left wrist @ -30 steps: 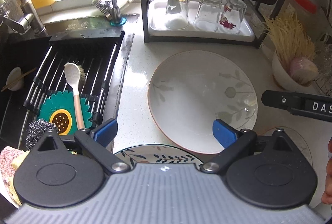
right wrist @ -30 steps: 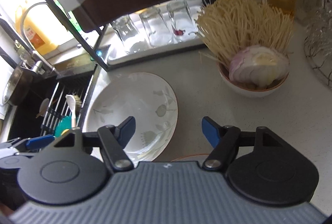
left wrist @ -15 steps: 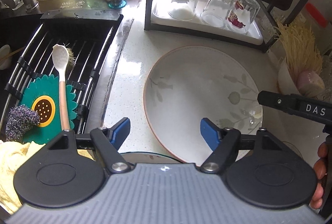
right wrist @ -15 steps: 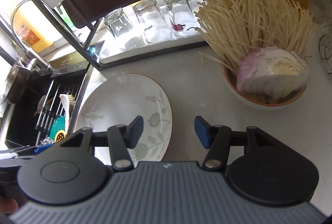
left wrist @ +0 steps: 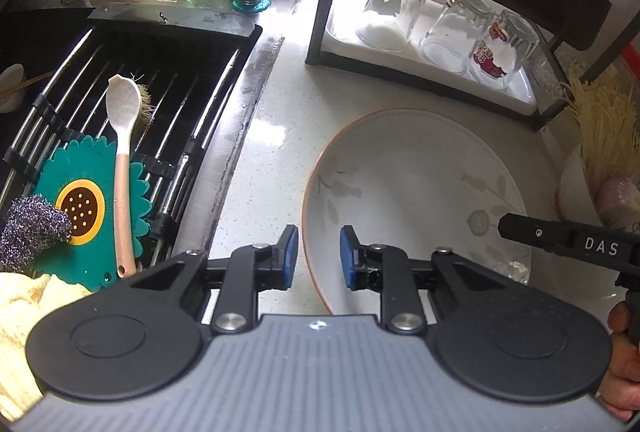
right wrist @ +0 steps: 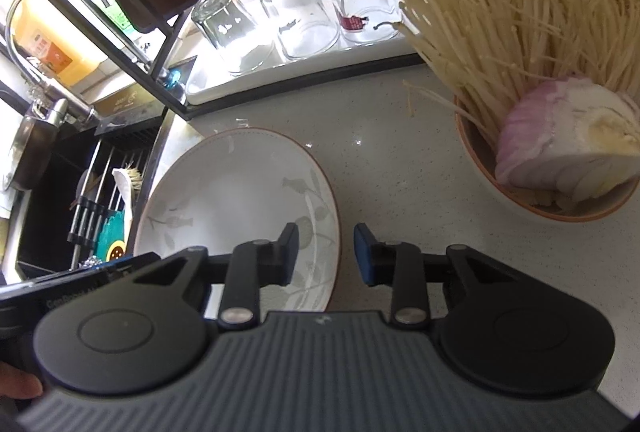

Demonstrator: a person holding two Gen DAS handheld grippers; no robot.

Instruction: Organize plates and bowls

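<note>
The leaf-patterned plate [left wrist: 416,191] lies flat, face up, on the counter [left wrist: 276,135], lower right of the left wrist frame. The left gripper [left wrist: 315,256] and right gripper [right wrist: 326,252] have just been closing; each straddles an opposite plate rim with a gap, not pressing.

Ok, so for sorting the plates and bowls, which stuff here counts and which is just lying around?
Part of the job:
- white leaf-pattern plate
- bowl holding mushrooms and onion
- left gripper and right gripper, one at each side of the plate's rim, jaws just closing

Just lying about:
- three upturned glasses
- spoon
- sunflower mat
- steel scourer
</note>
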